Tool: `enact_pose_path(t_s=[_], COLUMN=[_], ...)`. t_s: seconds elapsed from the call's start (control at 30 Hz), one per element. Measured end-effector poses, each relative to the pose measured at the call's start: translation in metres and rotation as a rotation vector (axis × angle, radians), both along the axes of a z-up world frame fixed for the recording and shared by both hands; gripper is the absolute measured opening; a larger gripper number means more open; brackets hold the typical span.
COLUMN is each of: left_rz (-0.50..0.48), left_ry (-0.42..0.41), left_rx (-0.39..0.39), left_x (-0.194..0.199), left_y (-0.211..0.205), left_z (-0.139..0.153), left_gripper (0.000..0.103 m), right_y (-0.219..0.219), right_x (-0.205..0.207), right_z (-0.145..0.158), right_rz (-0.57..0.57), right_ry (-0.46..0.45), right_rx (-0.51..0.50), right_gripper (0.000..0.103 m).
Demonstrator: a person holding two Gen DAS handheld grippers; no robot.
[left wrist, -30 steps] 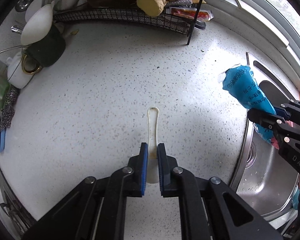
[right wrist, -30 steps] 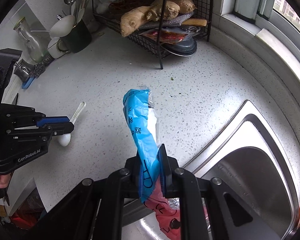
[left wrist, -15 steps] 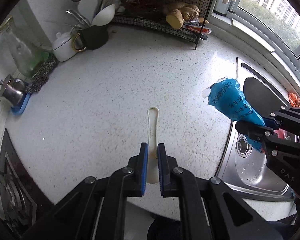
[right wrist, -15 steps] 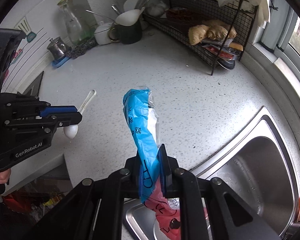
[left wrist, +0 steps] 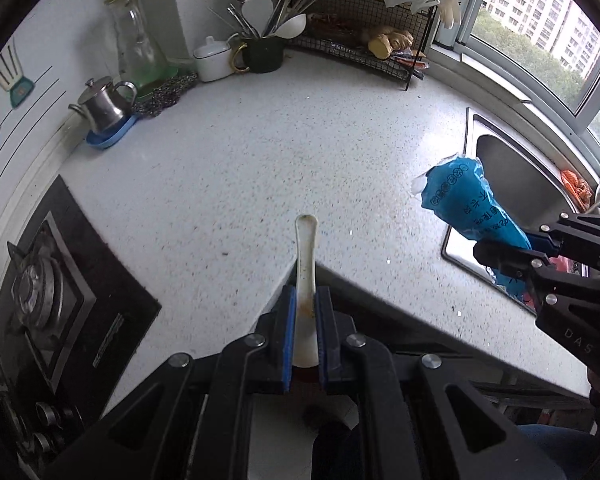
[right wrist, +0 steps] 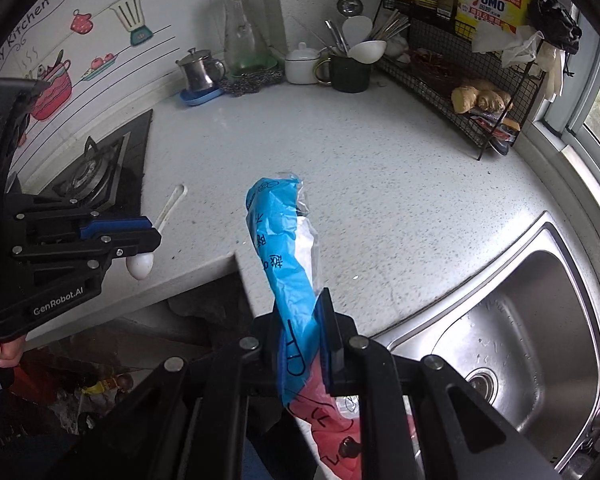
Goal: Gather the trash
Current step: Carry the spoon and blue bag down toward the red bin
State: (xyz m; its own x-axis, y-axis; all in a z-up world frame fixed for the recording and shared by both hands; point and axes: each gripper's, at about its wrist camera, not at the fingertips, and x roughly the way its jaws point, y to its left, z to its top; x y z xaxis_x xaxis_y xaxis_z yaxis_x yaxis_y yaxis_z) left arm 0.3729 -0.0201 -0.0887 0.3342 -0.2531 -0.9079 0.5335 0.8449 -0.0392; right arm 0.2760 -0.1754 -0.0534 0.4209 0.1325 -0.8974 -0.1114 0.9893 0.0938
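While the left gripper [left wrist: 305, 322] clamps a white plastic spoon [left wrist: 306, 256] above the counter's [left wrist: 260, 160] edge, "DAS" shows on the right gripper [left wrist: 512, 254]. From the right wrist, the right gripper clenches a blue-and-red printed wrapper [right wrist: 290, 264] near the sink [right wrist: 532, 320]; "GenRobot.AI", "OMO" and "My Kitchen" are legible.

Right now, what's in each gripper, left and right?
Left gripper: shut on the white plastic spoon, handle pointing forward.
Right gripper: shut on the blue plastic wrapper, its red end hanging below the fingers.
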Motion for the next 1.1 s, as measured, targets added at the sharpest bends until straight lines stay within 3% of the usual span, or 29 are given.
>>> enact_pose_path(t_s=[0.3,0.6,0.9,1.1], left_rz=[0.015,0.063,0.097,0.126], left_ry=[0.049,0.125,0.185,0.253], left_rx=[-0.003,0.011,0.051,0.041], left_x=[-0.065,-0.094,-0.107,-0.111], left_y=[0.056,0.078,0.066,0.053], left_z=[-0.023,-0.066,-0.132,-0.206], left_gripper=[0.008,0.008,0.008,0.008], right_y=[0.054,0.074,0.066,0.061], right_x=[-0.046,-0.065,-0.067,-0.07], right_z=[-0.014,-0.047,-0.126,-0.19], right_rz=[0.001,0.036,0.076,0.061], right_ry=[0.033,0.117,0.224,0.257], right_rx=[0.011,0.001,-0.005,0.001], right_gripper=[0.012,0.012,0.012,0.012])
